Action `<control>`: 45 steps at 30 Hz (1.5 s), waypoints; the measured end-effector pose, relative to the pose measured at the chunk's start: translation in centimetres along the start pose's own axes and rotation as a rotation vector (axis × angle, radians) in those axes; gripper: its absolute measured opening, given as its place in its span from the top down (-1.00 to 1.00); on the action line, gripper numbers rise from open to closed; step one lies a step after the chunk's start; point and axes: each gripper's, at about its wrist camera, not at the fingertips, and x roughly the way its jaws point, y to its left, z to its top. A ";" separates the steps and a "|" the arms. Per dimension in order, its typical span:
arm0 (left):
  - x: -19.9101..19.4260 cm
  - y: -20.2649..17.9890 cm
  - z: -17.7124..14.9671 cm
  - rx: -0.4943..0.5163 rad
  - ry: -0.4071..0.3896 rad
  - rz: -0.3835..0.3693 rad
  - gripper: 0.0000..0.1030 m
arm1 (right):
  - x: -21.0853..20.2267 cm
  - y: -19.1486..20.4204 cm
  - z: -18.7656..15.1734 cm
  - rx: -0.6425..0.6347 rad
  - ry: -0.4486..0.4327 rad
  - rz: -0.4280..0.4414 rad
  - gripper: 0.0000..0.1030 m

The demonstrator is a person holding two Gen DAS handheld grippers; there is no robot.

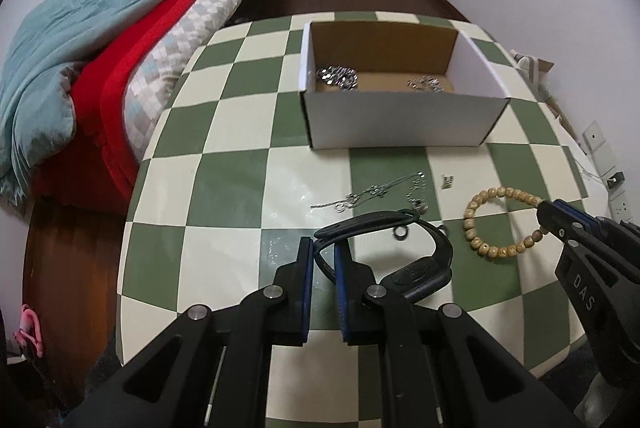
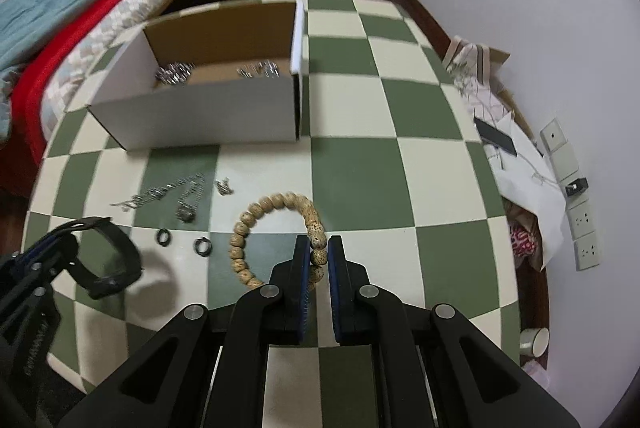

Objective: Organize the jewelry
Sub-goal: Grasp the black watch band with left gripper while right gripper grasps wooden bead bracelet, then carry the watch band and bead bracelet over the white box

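Note:
My left gripper (image 1: 323, 248) is shut on the strap of a black watch (image 1: 416, 268), held just above the checkered table (image 1: 224, 187). It also shows in the right wrist view (image 2: 108, 256). My right gripper (image 2: 319, 256) is shut on a wooden bead bracelet (image 2: 256, 224), which also shows in the left wrist view (image 1: 496, 220). A white cardboard box (image 1: 392, 115) at the back holds silver jewelry (image 1: 338, 77). Silver chains (image 1: 372, 193) and two dark rings (image 2: 182, 242) lie loose on the table in front of the box.
A bed with red and teal blankets (image 1: 80, 67) lies left of the table. Papers and a phone (image 2: 496, 137) lie at the table's right edge by the wall sockets (image 2: 584, 228). A mug (image 2: 534, 342) sits low at the right.

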 end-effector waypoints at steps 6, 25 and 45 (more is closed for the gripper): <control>-1.7 0.2 0.5 -0.009 -0.036 -0.014 0.86 | -3.2 0.5 0.4 -0.011 -0.068 0.018 0.82; -7.8 1.9 7.5 -0.051 -0.202 -0.050 0.86 | -10.2 0.3 5.0 -0.007 -0.208 0.092 0.82; 0.3 3.3 17.1 -0.050 -0.031 -0.167 0.85 | -5.7 1.4 15.4 -0.010 -0.184 0.165 0.82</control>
